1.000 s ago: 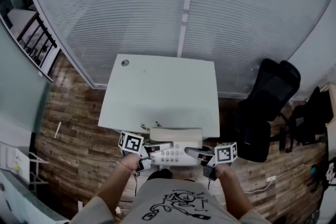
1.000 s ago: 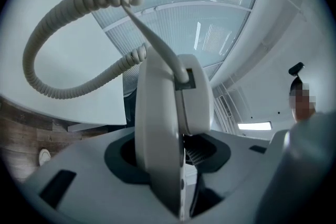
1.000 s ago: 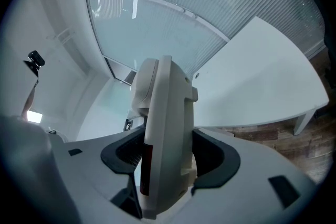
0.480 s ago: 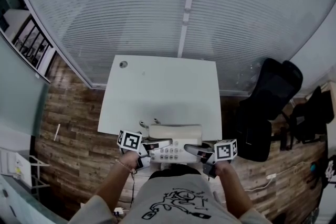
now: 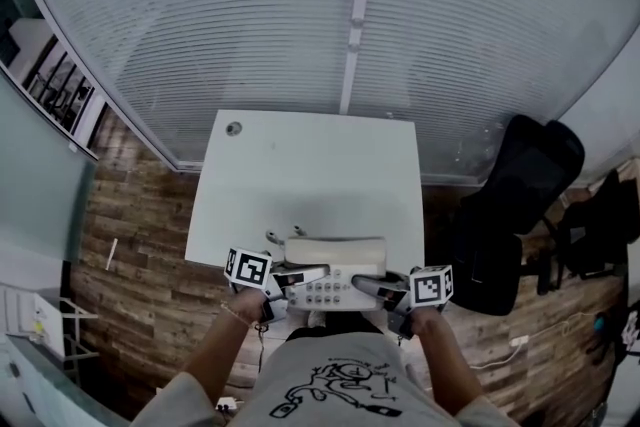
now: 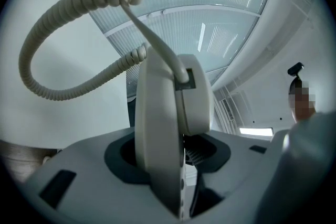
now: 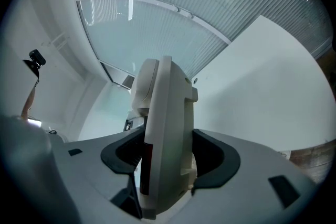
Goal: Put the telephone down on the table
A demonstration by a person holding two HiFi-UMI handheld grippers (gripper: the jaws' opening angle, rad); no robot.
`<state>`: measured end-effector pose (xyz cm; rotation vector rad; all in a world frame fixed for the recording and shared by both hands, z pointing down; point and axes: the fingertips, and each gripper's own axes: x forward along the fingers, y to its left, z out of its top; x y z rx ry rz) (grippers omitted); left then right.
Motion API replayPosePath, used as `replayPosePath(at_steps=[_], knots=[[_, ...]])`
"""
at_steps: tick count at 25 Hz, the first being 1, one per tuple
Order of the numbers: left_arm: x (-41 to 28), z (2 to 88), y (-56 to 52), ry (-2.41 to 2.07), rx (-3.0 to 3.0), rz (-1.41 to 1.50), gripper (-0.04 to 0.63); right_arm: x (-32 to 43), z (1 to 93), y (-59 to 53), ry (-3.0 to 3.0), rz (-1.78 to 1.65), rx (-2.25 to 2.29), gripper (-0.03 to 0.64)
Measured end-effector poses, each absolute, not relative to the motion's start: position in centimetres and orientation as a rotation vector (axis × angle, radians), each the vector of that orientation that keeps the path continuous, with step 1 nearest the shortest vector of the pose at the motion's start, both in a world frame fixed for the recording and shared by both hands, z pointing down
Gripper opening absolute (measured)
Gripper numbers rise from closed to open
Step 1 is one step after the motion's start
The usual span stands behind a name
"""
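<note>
The left gripper has its jaws closed on one end of the telephone, dark pads pressing its sides. The right gripper clamps the other end the same way (so the set hangs between the two, carried like a tray). In the head view the telephone is at the near edge of the white table, with the handset lying across its far side and the keys on the near side. Whether the base touches the tabletop is hard to say from above; it looks to be partly off the near edge. The coiled cord loops out free beside the left gripper.

To do this well, I judge both hands should carry it further over the table together and level, so the handset does not slip off. They should then lower it until the base rests flat, well in from the edge. Only then part the jaws, both at about the same time, and draw back sideways clear of the cord.
</note>
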<state>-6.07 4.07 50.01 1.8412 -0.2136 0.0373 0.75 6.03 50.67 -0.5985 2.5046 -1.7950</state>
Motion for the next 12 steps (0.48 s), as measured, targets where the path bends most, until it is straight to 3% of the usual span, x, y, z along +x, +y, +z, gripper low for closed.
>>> replayPosePath(at_steps=[12], knots=[[-2.3,49.9,-1.8,-0.2,1.859,0.016,0.193,4.0,51.0,0.1,2.504,-1.797,-0.56,0.288]])
